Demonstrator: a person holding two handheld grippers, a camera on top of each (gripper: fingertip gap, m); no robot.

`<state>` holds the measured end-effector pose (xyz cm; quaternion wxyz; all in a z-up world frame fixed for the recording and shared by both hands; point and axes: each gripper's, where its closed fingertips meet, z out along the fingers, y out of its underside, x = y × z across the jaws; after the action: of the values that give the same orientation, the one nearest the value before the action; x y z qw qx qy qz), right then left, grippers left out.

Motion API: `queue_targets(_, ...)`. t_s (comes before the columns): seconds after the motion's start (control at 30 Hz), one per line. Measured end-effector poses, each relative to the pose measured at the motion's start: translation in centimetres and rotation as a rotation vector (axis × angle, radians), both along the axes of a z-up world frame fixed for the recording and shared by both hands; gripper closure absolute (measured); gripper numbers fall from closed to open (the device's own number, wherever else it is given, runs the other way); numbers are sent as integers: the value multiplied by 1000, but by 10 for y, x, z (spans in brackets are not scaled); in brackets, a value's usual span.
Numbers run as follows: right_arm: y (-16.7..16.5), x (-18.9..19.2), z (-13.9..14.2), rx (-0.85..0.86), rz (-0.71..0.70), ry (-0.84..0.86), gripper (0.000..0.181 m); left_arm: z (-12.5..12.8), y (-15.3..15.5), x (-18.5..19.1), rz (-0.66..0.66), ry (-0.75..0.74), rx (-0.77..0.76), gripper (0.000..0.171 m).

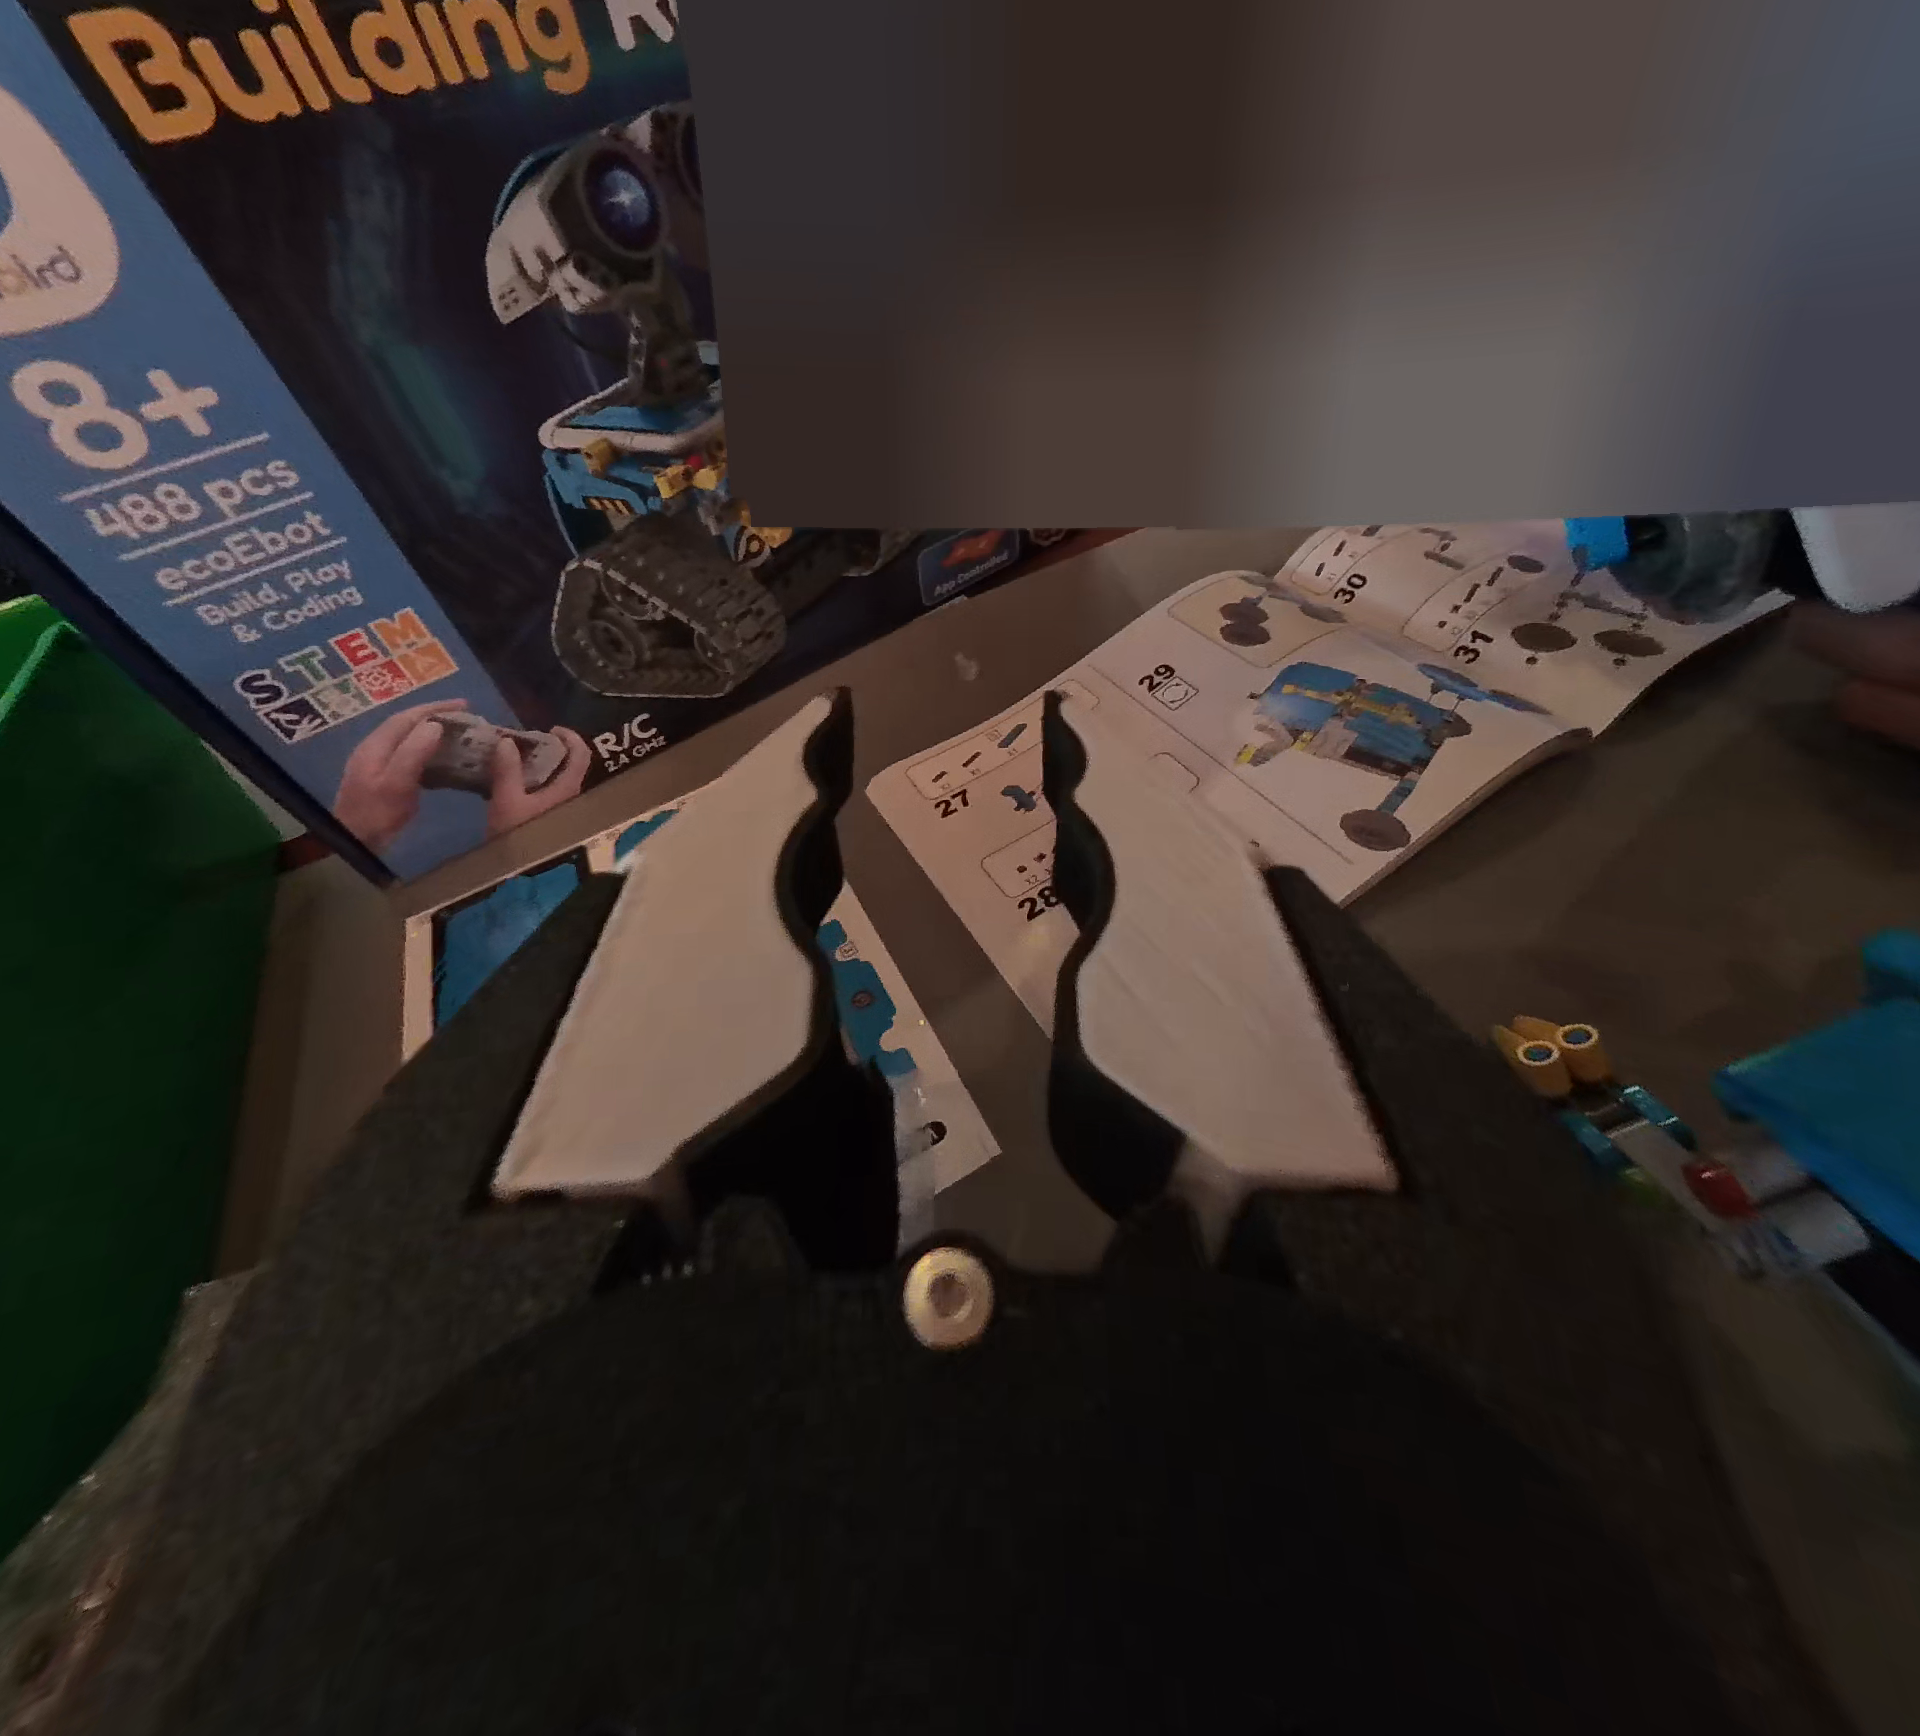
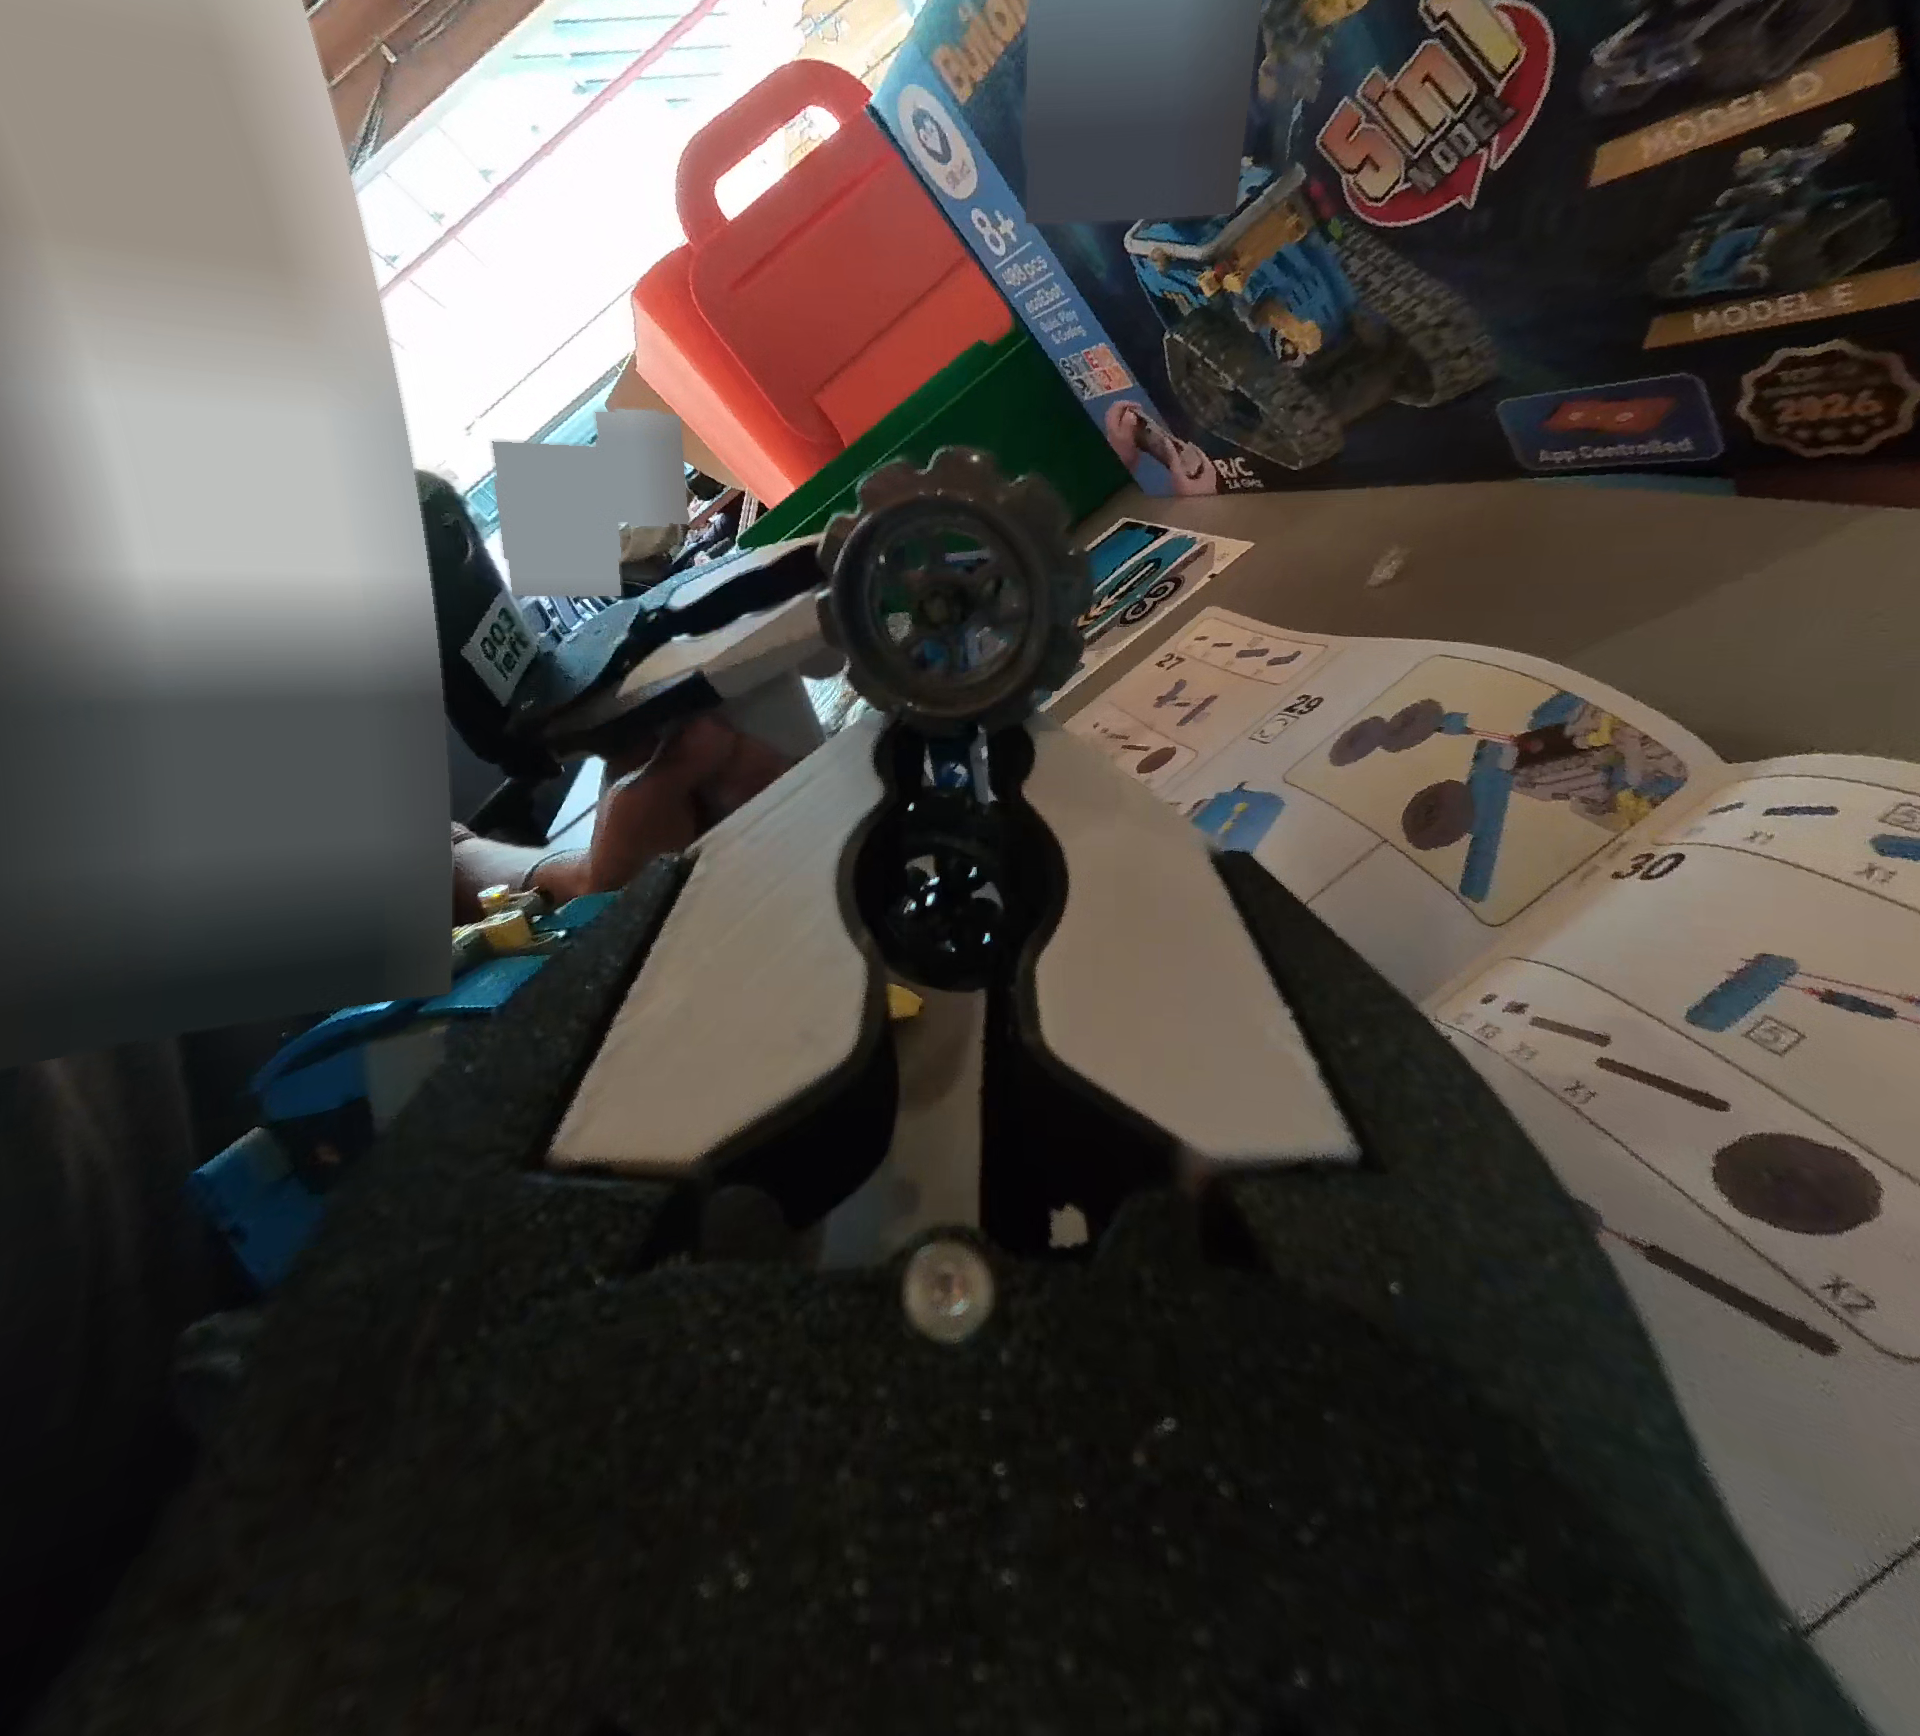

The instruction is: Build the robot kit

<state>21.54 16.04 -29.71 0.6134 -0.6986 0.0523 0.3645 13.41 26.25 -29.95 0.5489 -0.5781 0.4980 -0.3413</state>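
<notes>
Right gripper (image 2: 951, 751) clamped on a small wheel assembly (image 2: 954, 590): toothed dark wheel above the tips, a second black wheel (image 2: 951, 897) pinched lower between the fingers; blue connector between them, mostly hidden. Raised above the open manual (image 2: 1558, 907), tilted toward the box (image 2: 1507, 180). Behind, red case (image 2: 821, 284) on green bin (image 2: 966, 439), partly cut off by the box.

Left gripper (image 1: 948, 699) parted, holding nothing, poised over grey table (image 1: 1558, 907) between a sheet (image 1: 883, 1042) and the manual (image 1: 1351, 730). Sheet largely covered by the left finger. To the right, blue and yellow parts (image 1: 1590, 1094), cut by the frame edge. Large blurred patch over upper right; box (image 1: 364, 336) upright behind, green bin (image 1: 104, 907) at left.
</notes>
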Motion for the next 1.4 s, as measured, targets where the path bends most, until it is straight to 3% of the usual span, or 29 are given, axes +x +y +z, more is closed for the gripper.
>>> queue_targets(1.4, -5, -3, 4, 20, 41, 42, 171, -6, -5, 4, -37, 36, -14, 135)
